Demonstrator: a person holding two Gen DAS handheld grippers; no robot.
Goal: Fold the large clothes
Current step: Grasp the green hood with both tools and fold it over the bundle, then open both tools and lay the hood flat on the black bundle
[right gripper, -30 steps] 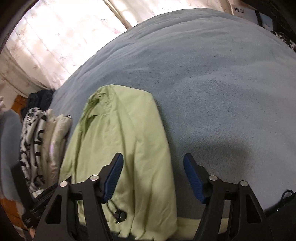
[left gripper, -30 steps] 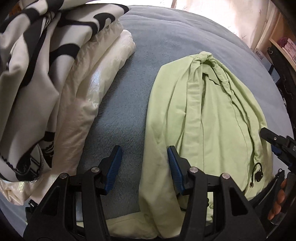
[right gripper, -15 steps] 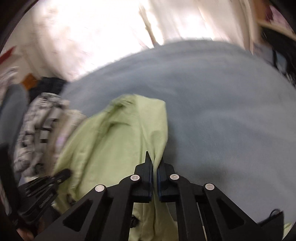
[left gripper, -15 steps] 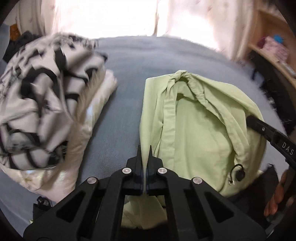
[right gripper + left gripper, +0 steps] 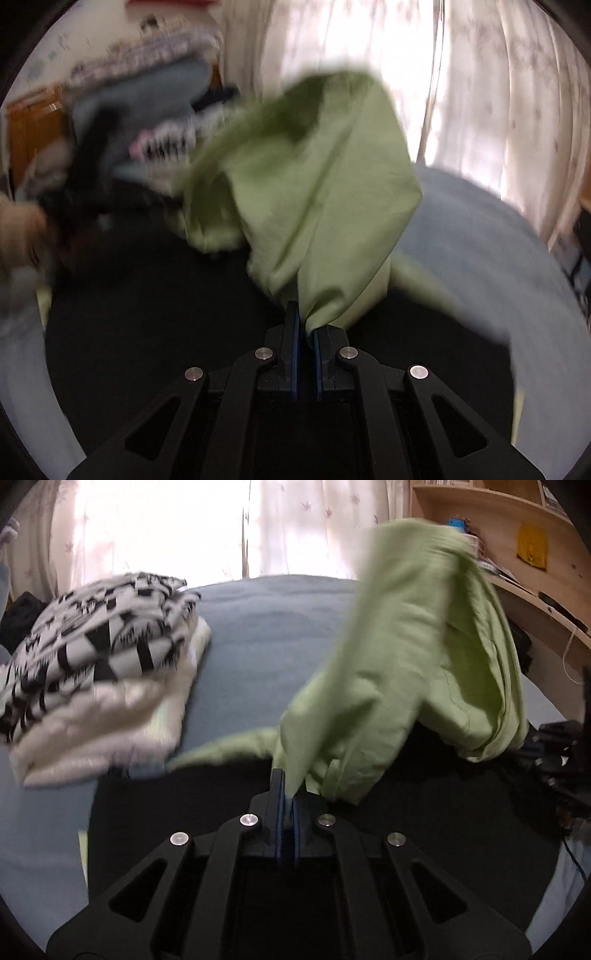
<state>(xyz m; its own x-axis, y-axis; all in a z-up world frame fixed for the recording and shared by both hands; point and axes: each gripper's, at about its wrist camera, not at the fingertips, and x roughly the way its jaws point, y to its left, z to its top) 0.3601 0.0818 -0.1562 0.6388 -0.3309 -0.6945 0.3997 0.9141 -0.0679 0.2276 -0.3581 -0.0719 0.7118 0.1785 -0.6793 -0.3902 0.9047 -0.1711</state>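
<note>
With both tongs, left (image 5: 287, 794) and right (image 5: 306, 325), clamped on the green garment (image 5: 417, 657), we should keep it taut and level over the bed (image 5: 266, 627).

Green garment (image 5: 314, 192) smeared by motion, folded stack (image 5: 166, 144) at ten o'clock an unreadable blur, gripped cloth edge hidden between closed pads of right hand-held gripper (image 5: 306, 328)

Ahead of me a grey-blue blanket (image 5: 266, 627) covers the bed. On its left side sits a stack of folded laundry: a black-and-white patterned piece (image 5: 99, 642) lying on top of a cream, slightly shiny one (image 5: 110, 723). Behind the bed, pale curtains (image 5: 295, 528) with a faint leaf print glow with daylight. To the right I see a wooden shelf unit (image 5: 517, 546) with a yellow note (image 5: 532, 546) stuck on it.
</note>
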